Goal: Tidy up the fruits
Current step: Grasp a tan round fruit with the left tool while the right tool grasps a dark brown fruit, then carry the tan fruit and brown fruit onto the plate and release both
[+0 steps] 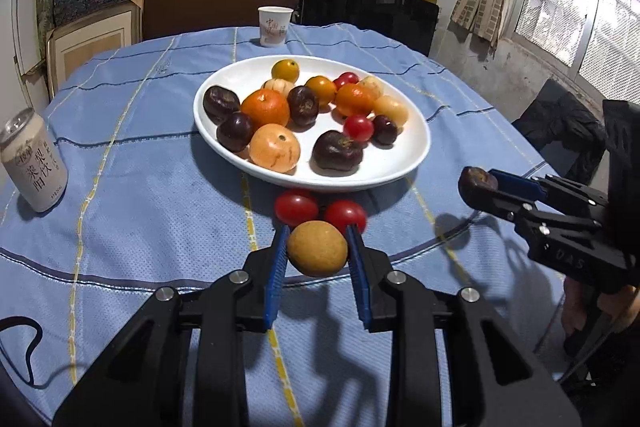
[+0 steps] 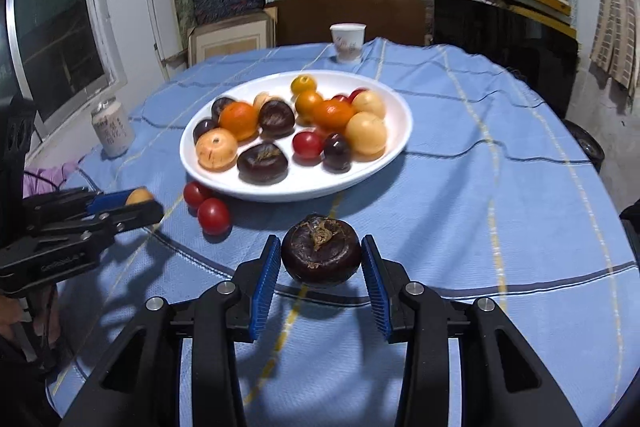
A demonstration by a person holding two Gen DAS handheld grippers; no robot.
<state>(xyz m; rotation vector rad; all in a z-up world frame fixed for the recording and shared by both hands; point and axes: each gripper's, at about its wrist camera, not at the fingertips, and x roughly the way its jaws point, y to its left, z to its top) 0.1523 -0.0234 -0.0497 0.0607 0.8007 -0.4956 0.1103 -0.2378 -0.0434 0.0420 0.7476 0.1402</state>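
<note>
Can label shows Chinese characters; paper cup printed likewise.

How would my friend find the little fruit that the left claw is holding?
Start at the big white plate of fruit on the blue tablecloth. Just in front of its near rim lie two red tomatoes, and right before them the left claw grips a round fruit. It is the only dull yellow-brown one off the plate.
</note>
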